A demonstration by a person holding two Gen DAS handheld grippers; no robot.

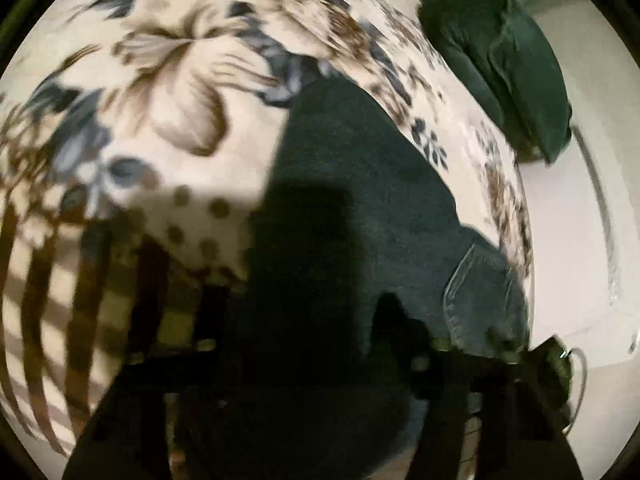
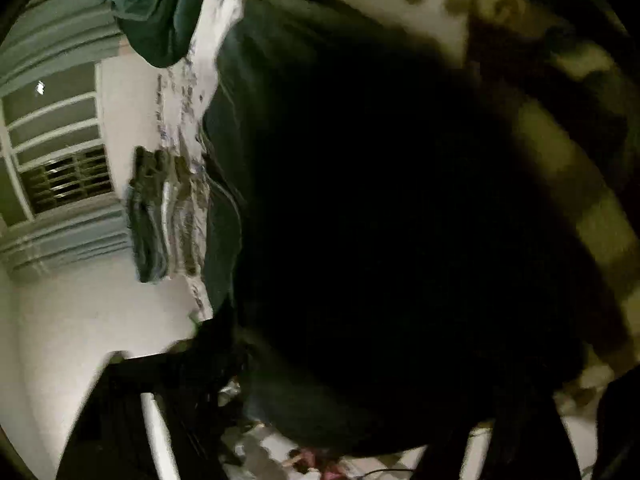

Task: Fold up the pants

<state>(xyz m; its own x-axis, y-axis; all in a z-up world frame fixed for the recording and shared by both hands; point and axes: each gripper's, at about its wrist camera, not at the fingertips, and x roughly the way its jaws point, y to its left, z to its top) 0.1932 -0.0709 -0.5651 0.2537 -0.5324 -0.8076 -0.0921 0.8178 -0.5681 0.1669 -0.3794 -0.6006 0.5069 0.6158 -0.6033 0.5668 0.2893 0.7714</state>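
Dark blue-grey jeans [image 1: 352, 184] lie on a flower-patterned bedspread [image 1: 168, 80], with a back pocket [image 1: 480, 296] showing at the lower right. My left gripper [image 1: 320, 392] hangs low over the jeans' near end; its fingers are dark and blurred, so their spacing is unclear. In the right wrist view the same jeans [image 2: 360, 200] fill most of the frame, very dark and close. My right gripper [image 2: 320, 420] sits at the bottom against the cloth, and its fingers [image 2: 160, 420] merge with the dark fabric.
A dark green pillow [image 1: 512, 60] lies at the bed's far end, also in the right wrist view [image 2: 152, 4]. A stack of folded clothes [image 2: 168, 216] sits at the bed edge. A white wall [image 1: 568, 220] and a barred window [image 2: 60, 176] lie beyond.
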